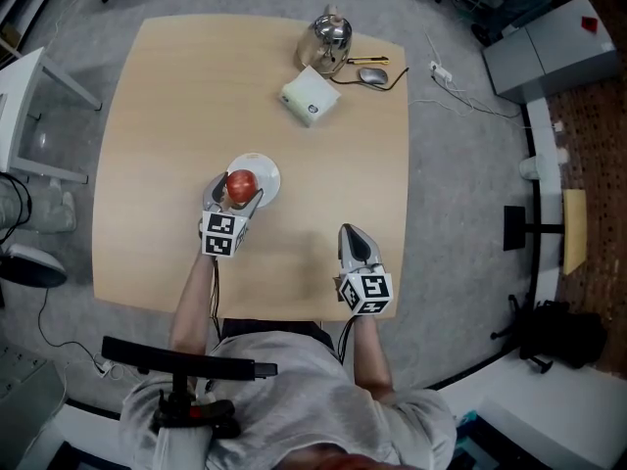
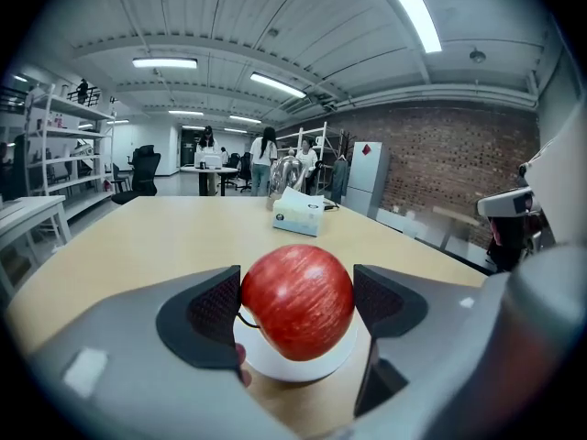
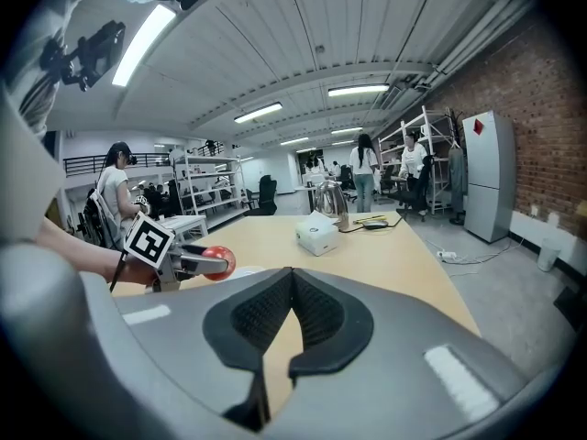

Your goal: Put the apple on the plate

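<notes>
A red apple (image 1: 241,184) sits between the jaws of my left gripper (image 1: 238,193), which is shut on it. The apple hangs over the near-left part of a small white plate (image 1: 267,175) in the middle of the wooden table (image 1: 157,116). In the left gripper view both dark pads (image 2: 218,308) press the apple (image 2: 298,301), with the plate (image 2: 312,367) just under it; whether they touch I cannot tell. My right gripper (image 1: 350,231) rests shut and empty, near the table's front right. The right gripper view shows its jaws (image 3: 292,314) closed together and the apple (image 3: 220,261) to the left.
At the table's far side stand a metal kettle (image 1: 325,37), a white tissue box (image 1: 310,98) and a computer mouse (image 1: 372,74) with its cable. A black chair part (image 1: 186,365) is near the person's body. People stand in the room beyond.
</notes>
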{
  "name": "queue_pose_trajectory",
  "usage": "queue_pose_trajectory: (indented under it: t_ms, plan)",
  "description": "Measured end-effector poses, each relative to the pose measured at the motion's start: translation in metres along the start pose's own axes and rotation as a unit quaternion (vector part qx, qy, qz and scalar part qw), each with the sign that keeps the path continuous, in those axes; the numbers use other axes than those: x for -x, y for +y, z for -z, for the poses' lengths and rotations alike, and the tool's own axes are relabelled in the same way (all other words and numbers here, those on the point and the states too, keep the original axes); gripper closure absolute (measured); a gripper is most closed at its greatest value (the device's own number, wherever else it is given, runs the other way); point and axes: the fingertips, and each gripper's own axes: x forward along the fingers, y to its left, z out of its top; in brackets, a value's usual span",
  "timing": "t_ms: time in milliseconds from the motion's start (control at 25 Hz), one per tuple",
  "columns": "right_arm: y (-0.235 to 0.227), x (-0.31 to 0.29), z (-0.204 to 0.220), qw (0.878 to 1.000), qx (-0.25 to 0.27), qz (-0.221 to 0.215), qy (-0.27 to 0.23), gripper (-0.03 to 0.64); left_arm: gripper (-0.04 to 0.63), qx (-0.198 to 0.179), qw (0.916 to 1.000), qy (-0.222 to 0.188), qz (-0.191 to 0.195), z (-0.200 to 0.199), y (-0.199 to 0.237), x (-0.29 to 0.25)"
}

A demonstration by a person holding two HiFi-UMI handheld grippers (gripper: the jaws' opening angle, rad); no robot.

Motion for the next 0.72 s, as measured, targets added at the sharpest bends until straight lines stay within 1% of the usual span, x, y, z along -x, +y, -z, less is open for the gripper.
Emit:
queue_pose_trajectory:
  t_ms: [160, 560, 720]
  plan:
    - [-0.005, 0.001, 0.003, 1.0, -0.002, 0.001, 0.001, 0.611, 0.19, 0.012, 0.9999, 0.009, 0.005, 0.009, -0.002, -0.01]
    - [-0.008, 0.001, 0.002, 1.0, -0.001, 0.001, 0.004, 0.611, 0.19, 0.007, 0.9992, 0.038, 0.002, 0.025, -0.004, -0.025]
    - [-0.009, 0.003, 0.001, 1.0, 0.0, 0.002, 0.003, 0.611, 0.189, 0.017, 0.999, 0.04, 0.001, 0.029, -0.002, -0.029]
